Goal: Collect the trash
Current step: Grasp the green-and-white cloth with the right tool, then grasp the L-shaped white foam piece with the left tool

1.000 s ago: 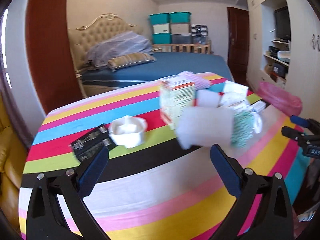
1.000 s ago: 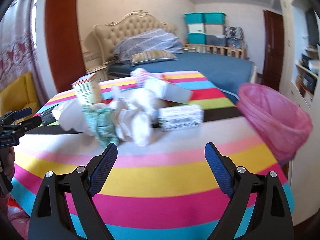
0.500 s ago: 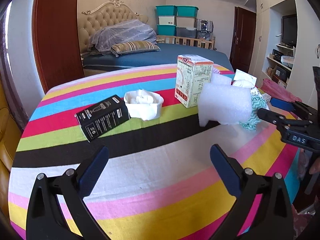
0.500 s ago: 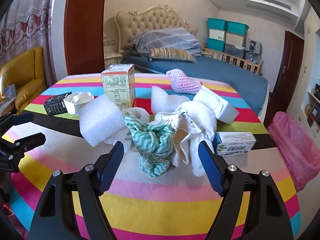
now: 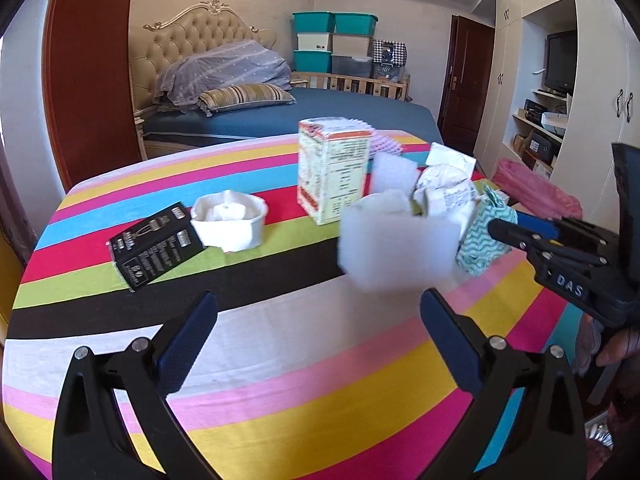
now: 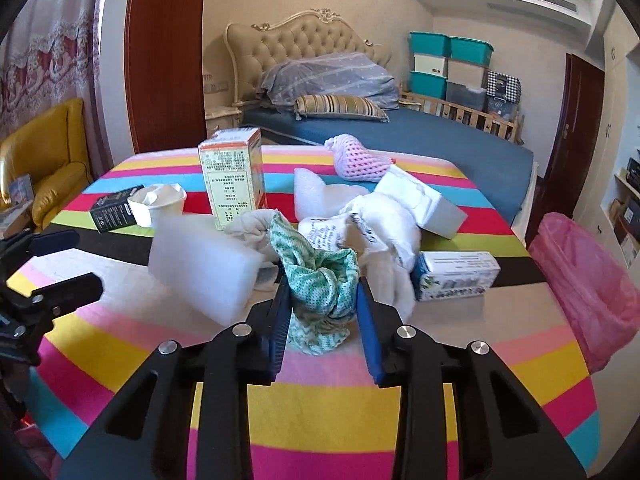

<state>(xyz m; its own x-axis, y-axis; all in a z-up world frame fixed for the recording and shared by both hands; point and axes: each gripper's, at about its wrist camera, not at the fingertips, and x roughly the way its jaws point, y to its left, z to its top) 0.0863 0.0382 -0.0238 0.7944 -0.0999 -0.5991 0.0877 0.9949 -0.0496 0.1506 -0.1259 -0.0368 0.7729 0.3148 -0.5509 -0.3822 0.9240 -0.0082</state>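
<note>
A pile of trash lies on the striped table (image 6: 400, 392). My right gripper (image 6: 322, 304) is shut on a crumpled green-and-white cloth (image 6: 320, 280), which also shows in the left wrist view (image 5: 480, 236). A white foam block (image 6: 200, 264) lies just left of it and shows blurred in the left wrist view (image 5: 396, 248). My left gripper (image 5: 318, 336) is open and empty, hovering over the table short of the foam block. A pink trash bag (image 6: 580, 280) hangs at the table's right edge.
On the table are an upright carton (image 6: 234, 178), a black box (image 5: 154, 246), a white paper cup (image 5: 230, 222), a pink foam net (image 6: 358, 160), white boxes (image 6: 420, 204) (image 6: 456, 276) and crumpled white wrapping (image 6: 380, 224). A bed stands behind.
My right gripper has moved forward to the pile and closed on the green cloth. My left gripper has shifted a little toward the foam block and stays open.
</note>
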